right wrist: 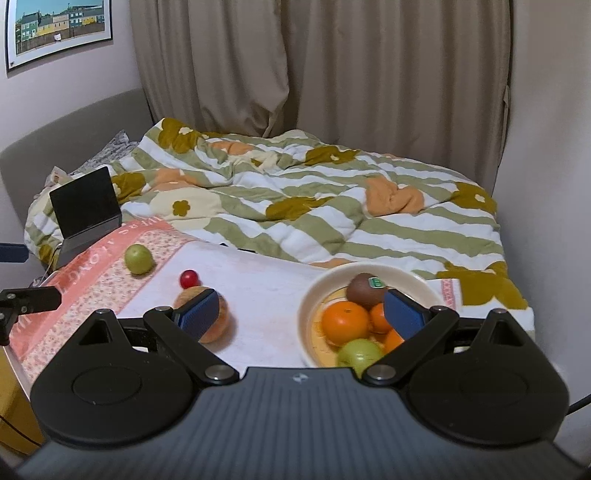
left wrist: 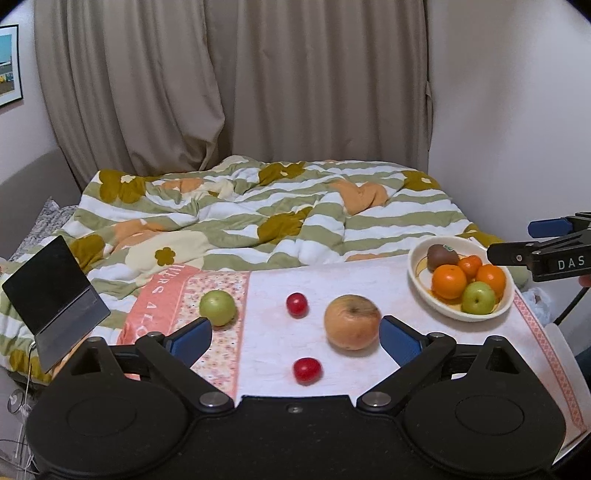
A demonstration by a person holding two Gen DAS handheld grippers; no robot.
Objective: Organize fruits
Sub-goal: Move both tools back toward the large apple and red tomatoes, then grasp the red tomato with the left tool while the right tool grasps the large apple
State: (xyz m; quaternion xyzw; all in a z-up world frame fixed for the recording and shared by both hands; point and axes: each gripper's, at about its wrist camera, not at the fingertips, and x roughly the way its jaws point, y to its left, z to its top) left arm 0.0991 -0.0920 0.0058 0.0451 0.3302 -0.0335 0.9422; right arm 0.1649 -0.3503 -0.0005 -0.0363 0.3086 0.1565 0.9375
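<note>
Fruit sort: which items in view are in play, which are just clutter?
In play:
- bowl holding kiwi, three oranges and a green apple
- loose green apple
- large yellow-brown apple
- two small red fruits

Clutter:
- tablet
- quilt
- curtain
- framed picture

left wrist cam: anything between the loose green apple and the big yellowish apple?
One small red fruit sits on the cloth between the green apple and the yellowish apple, seen in the left wrist view.
</note>
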